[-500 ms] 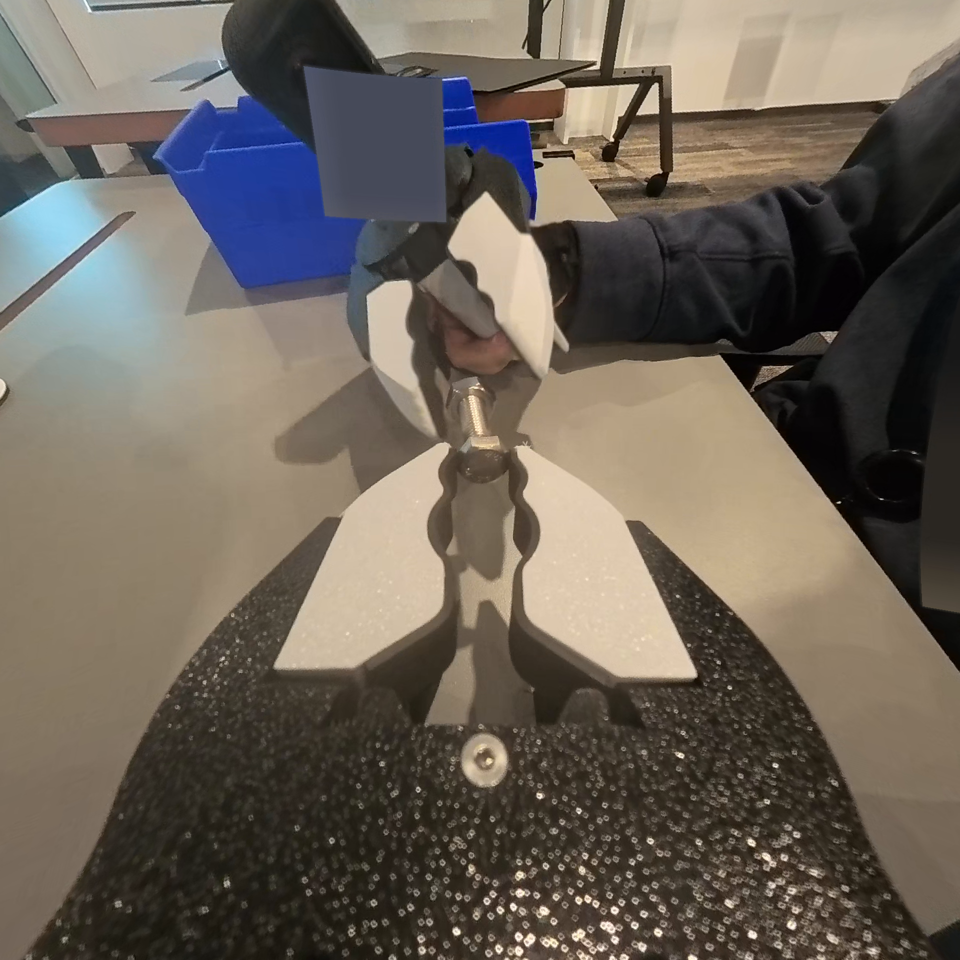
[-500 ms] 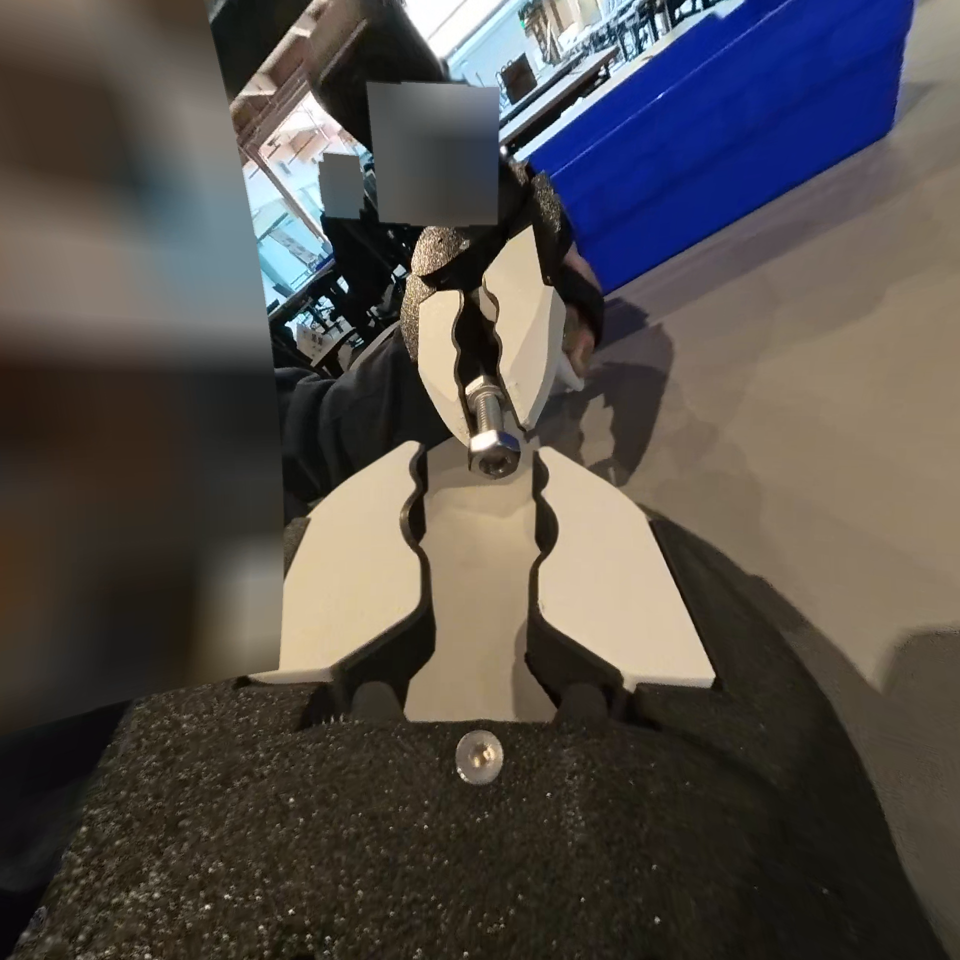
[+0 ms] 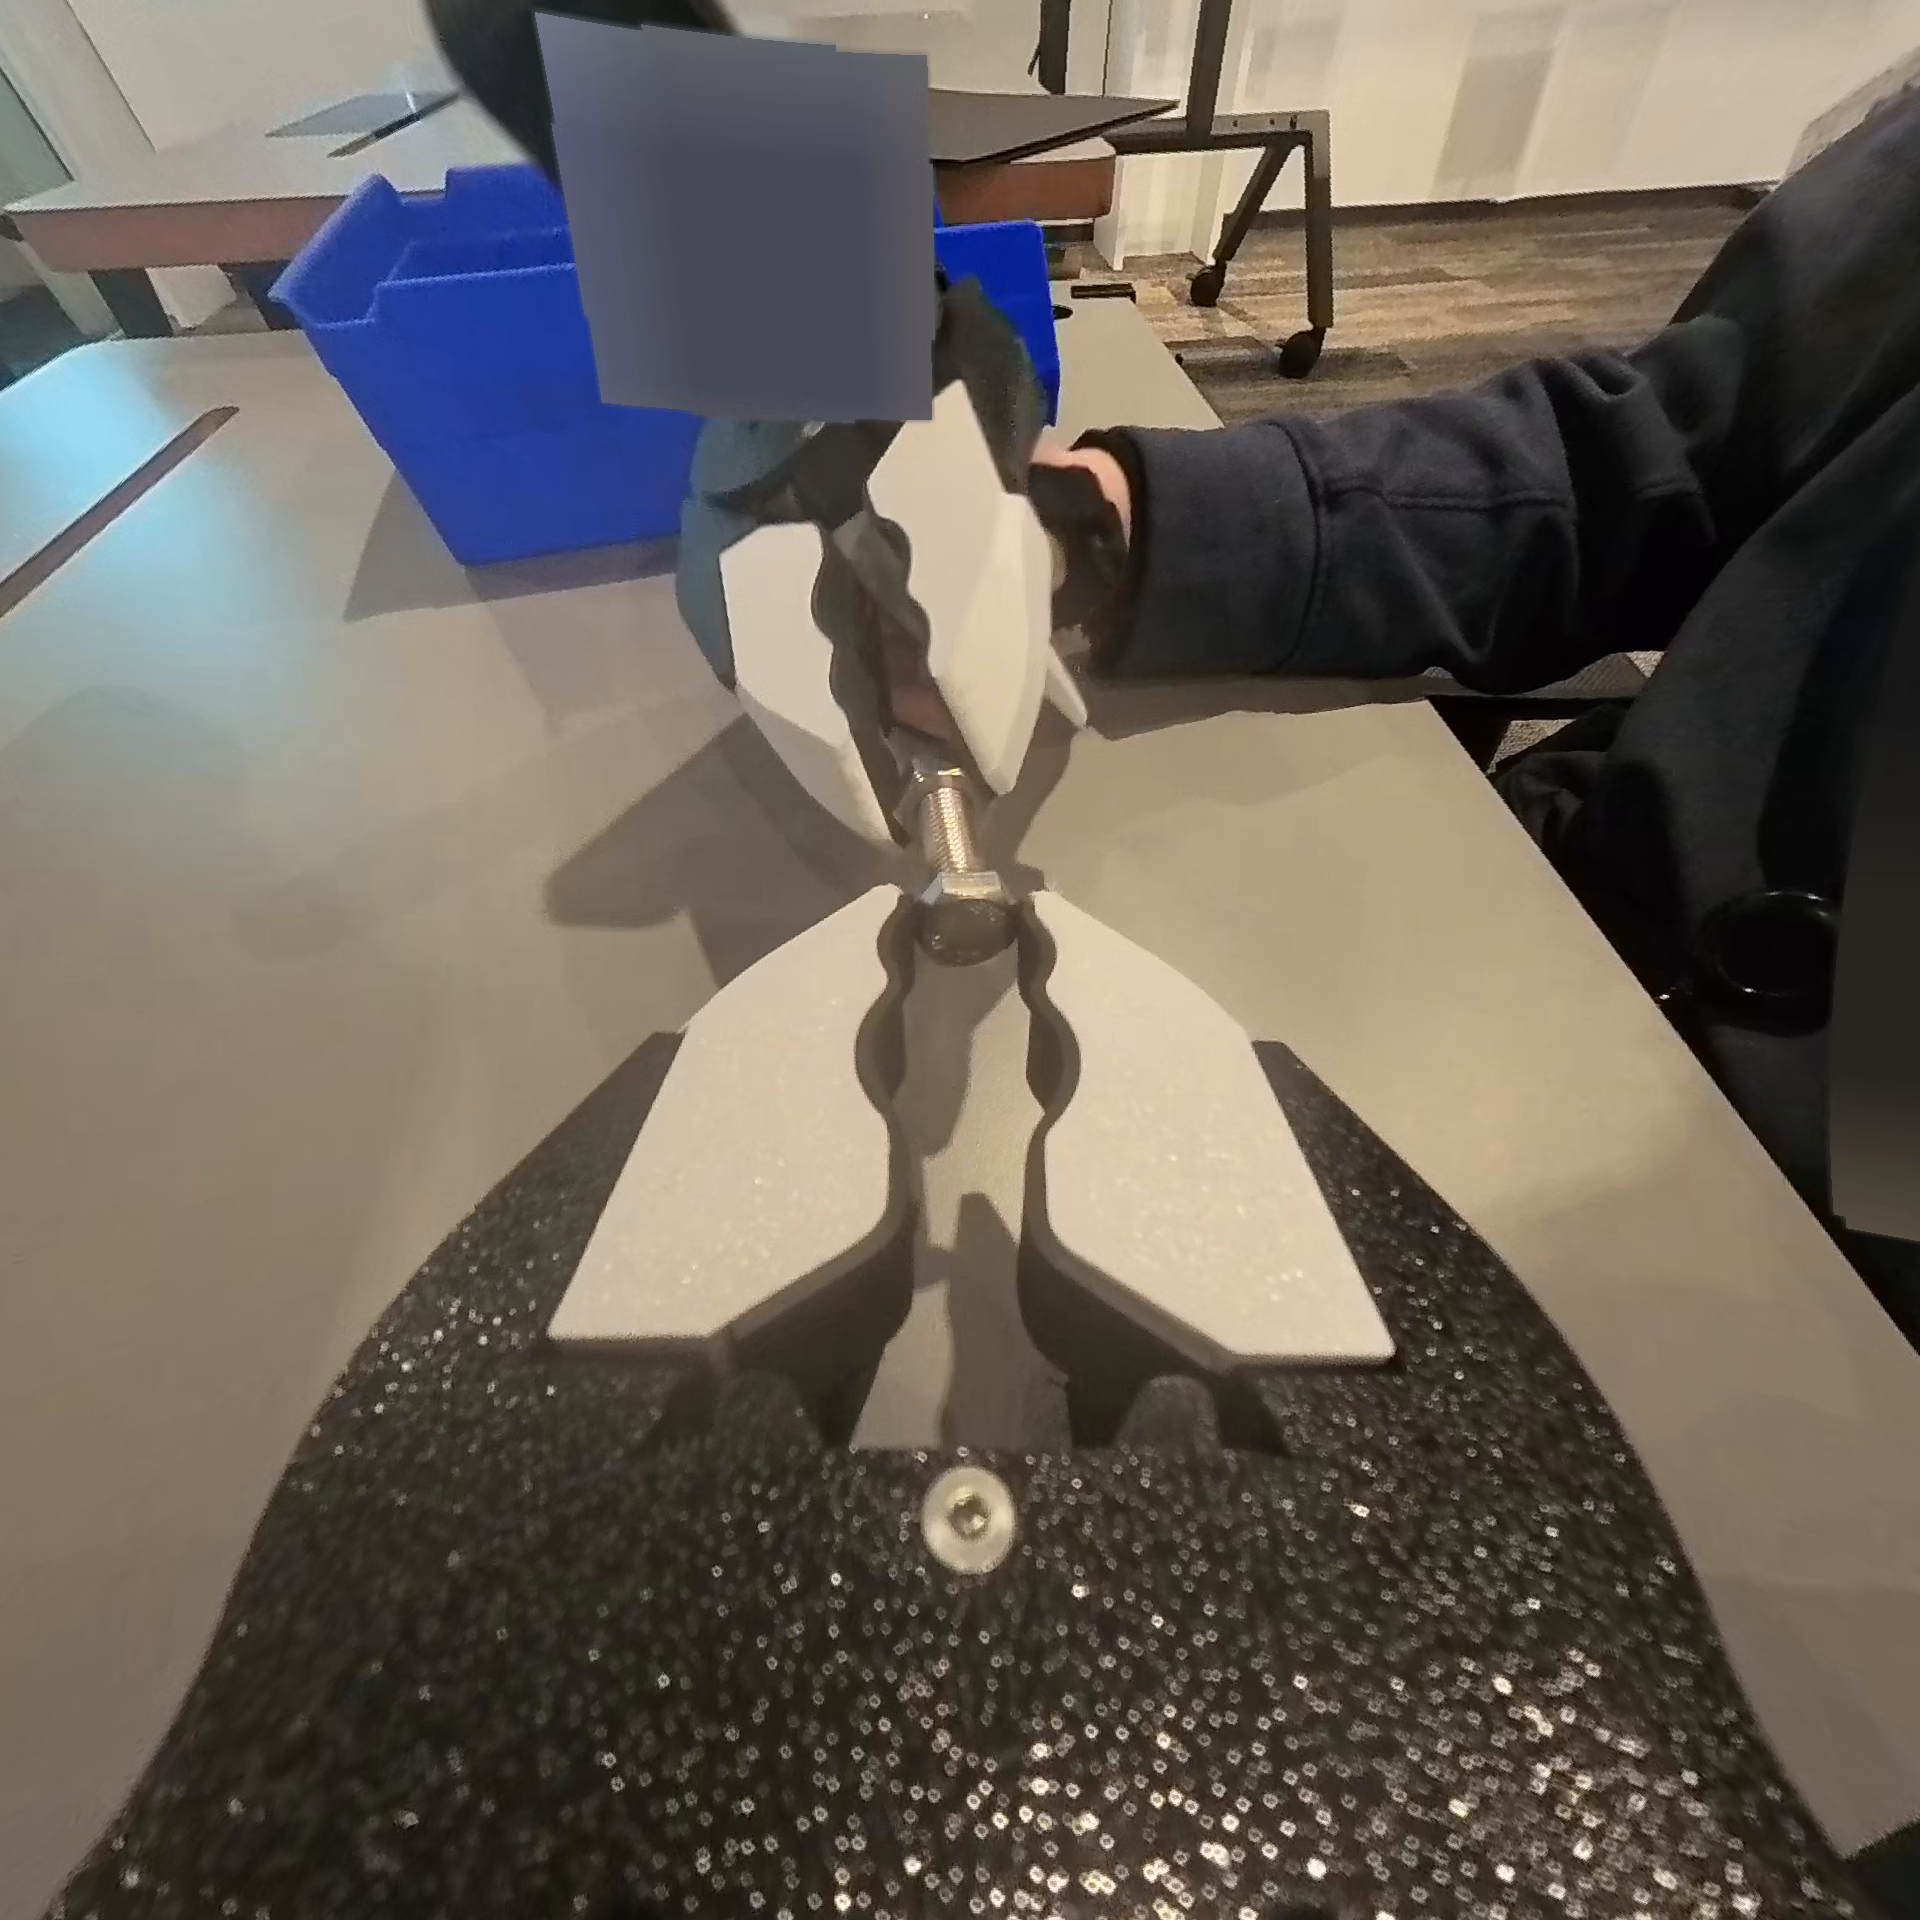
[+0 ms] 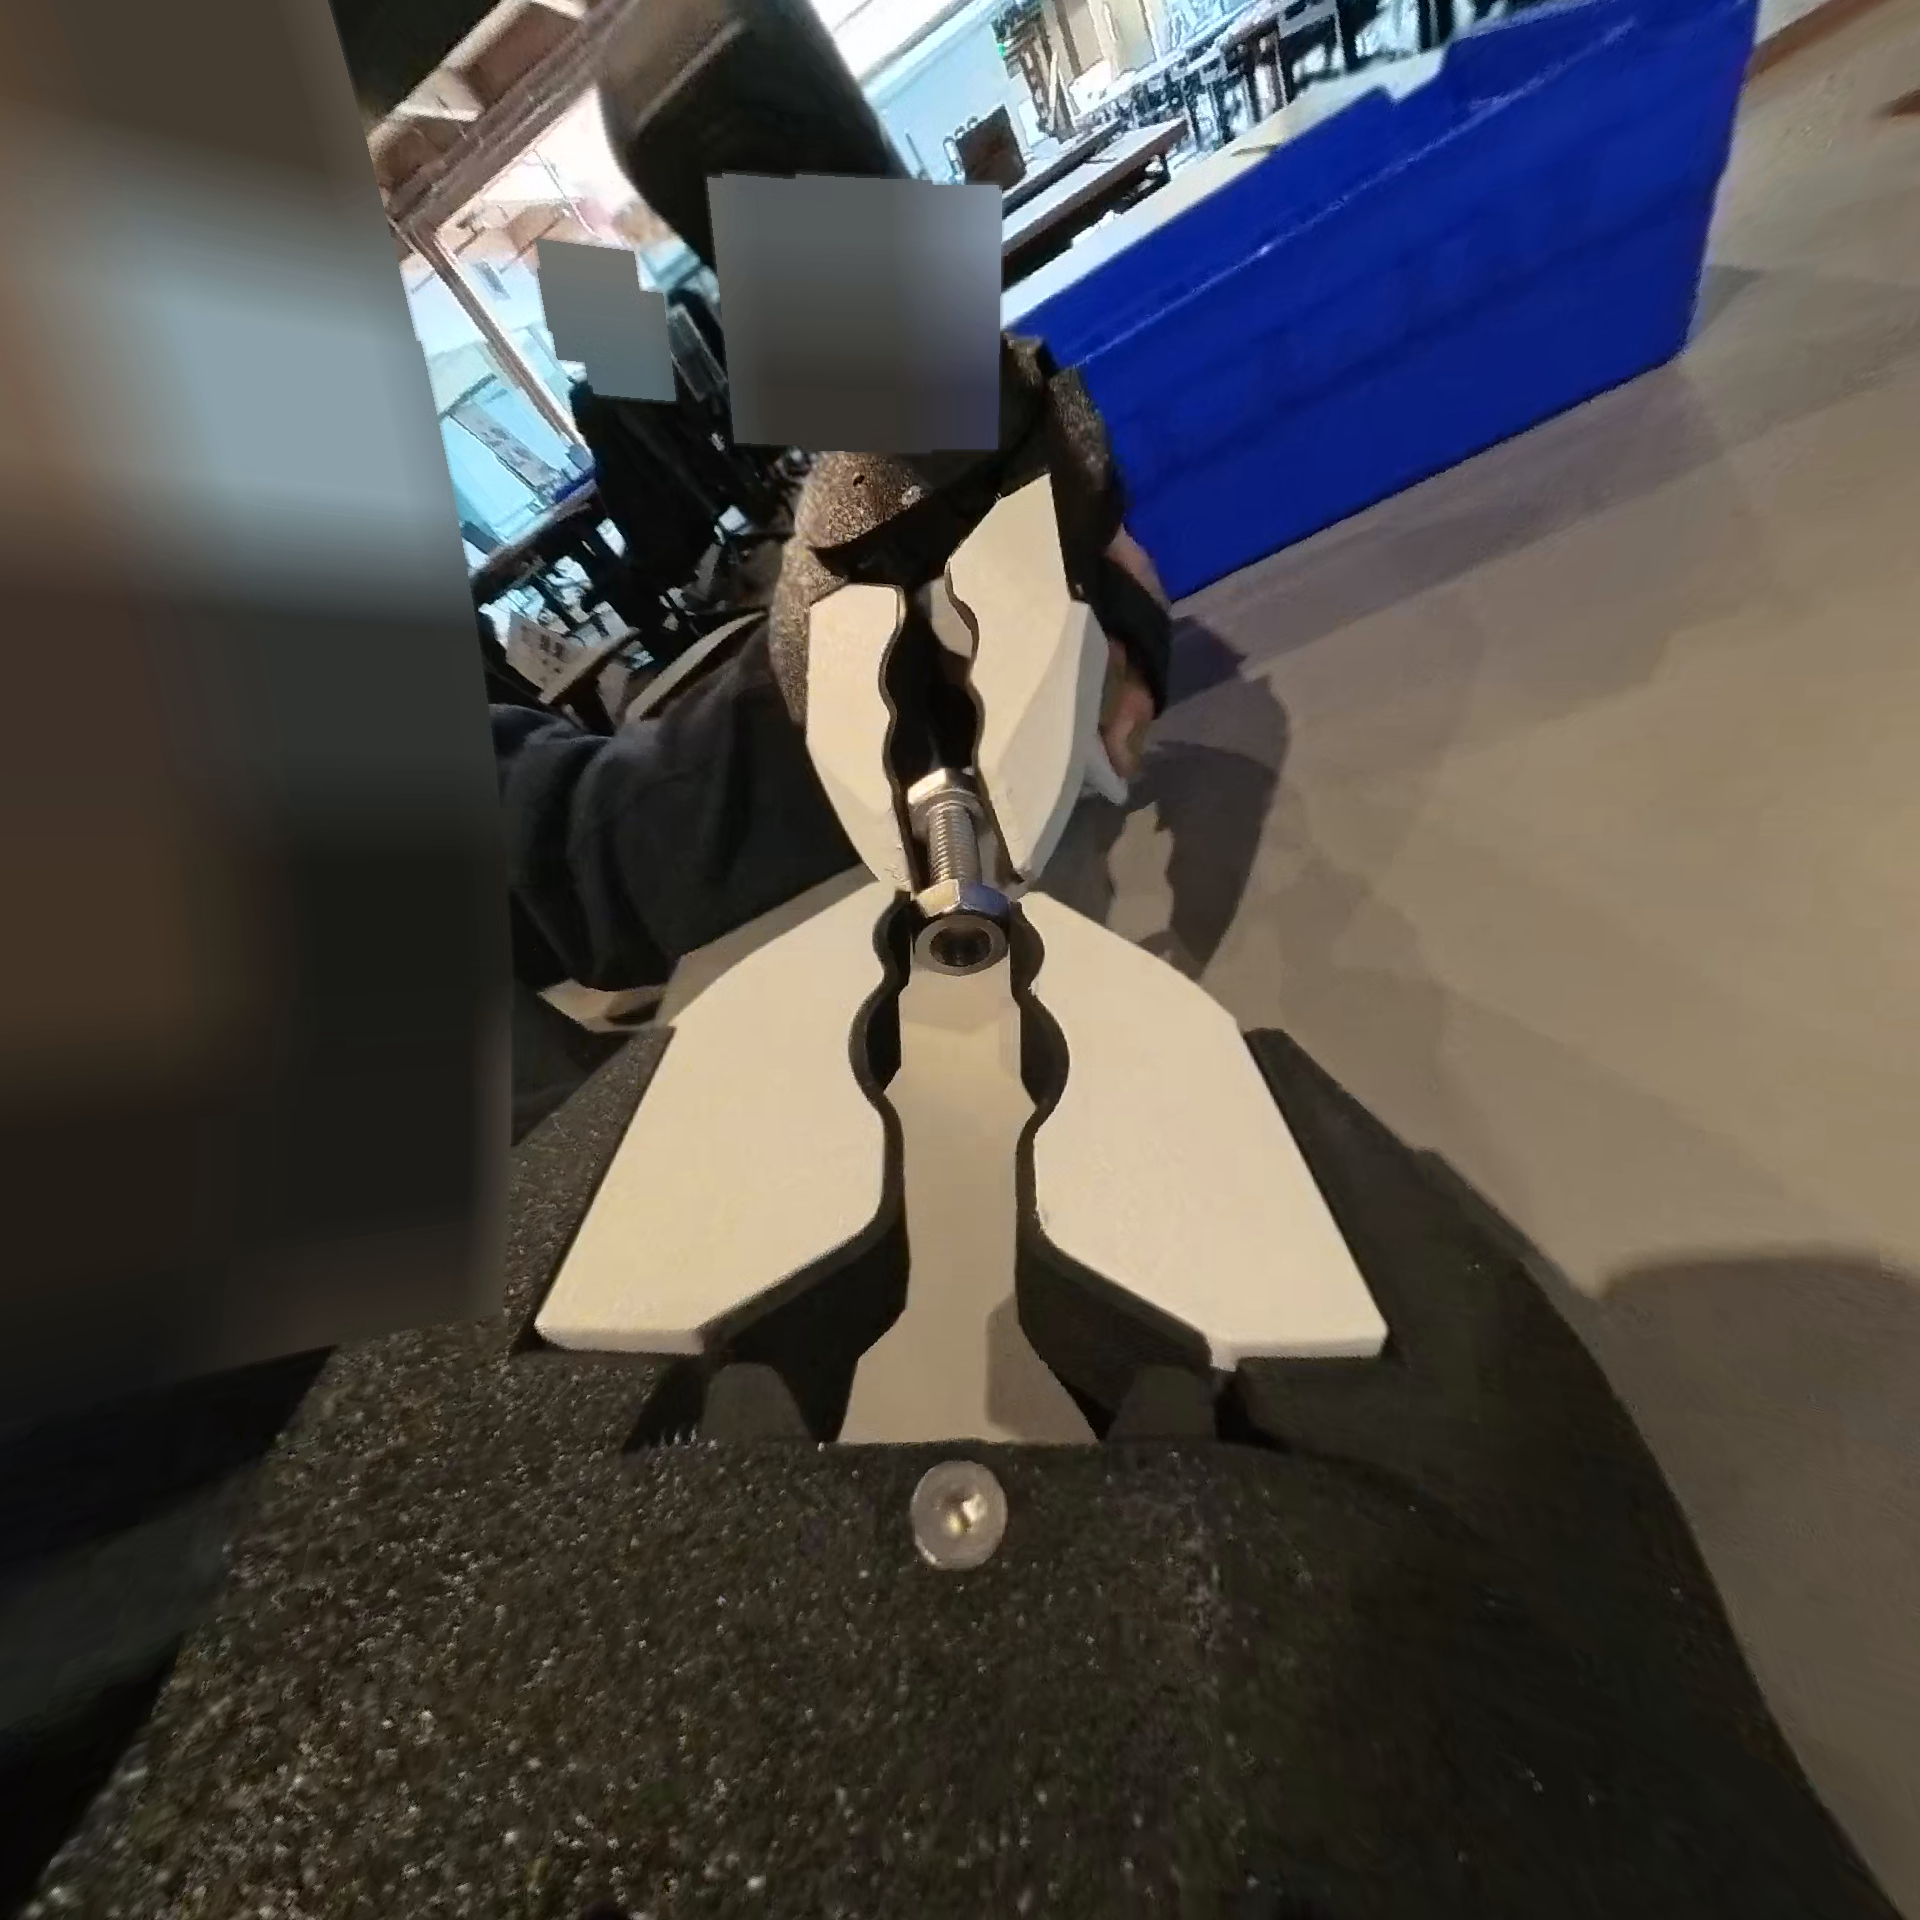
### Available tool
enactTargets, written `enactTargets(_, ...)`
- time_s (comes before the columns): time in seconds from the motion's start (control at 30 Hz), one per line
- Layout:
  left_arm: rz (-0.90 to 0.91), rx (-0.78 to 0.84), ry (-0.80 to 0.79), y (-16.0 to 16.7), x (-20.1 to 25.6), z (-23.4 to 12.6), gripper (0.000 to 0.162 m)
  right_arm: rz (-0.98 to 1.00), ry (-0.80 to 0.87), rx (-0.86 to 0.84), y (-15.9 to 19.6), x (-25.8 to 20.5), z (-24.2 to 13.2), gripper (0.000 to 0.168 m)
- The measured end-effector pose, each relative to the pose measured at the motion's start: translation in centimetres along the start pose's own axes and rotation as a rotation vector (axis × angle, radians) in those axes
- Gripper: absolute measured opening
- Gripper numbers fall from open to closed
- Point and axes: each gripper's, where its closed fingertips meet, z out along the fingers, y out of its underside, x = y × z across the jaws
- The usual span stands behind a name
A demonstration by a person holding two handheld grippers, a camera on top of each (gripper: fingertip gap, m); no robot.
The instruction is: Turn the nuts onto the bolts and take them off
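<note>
Bolt (image 3: 943,831): head clamped by left gripper (image 3: 961,914). Nut (image 4: 958,940): pinched by right gripper (image 4: 958,925), at thread tip; probably barely engaged.

No writing, label, brand, number or sign can be read in either view. In the right wrist view a small pale card (image 4: 542,652) with dark marks stands in the background, left of the far claw (image 4: 951,878), but the marks are too small and blurred to make out. The blue bin (image 3: 499,416), the bolt (image 3: 948,831) and the table (image 3: 260,935) show no markings.
</note>
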Motion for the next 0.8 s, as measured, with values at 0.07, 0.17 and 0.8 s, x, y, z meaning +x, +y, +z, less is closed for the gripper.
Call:
enactTargets(0.07,-0.003,-0.002,-0.002,0.1,-0.1,0.0,0.018,-0.104,0.036,-0.002,0.0,0.1,0.0,0.018)
enactTargets(0.17,-0.006,0.000,-0.005,0.1,-0.1,-0.1,0.018,-0.397,0.124,0.001,-0.2,0.3,0.1,0.018)
enactTargets(0.8,0.006,0.019,-0.019,-0.3,-0.2,-0.3,0.018,-0.298,0.124,0.040,-0.9,0.2,-0.3,0.041)
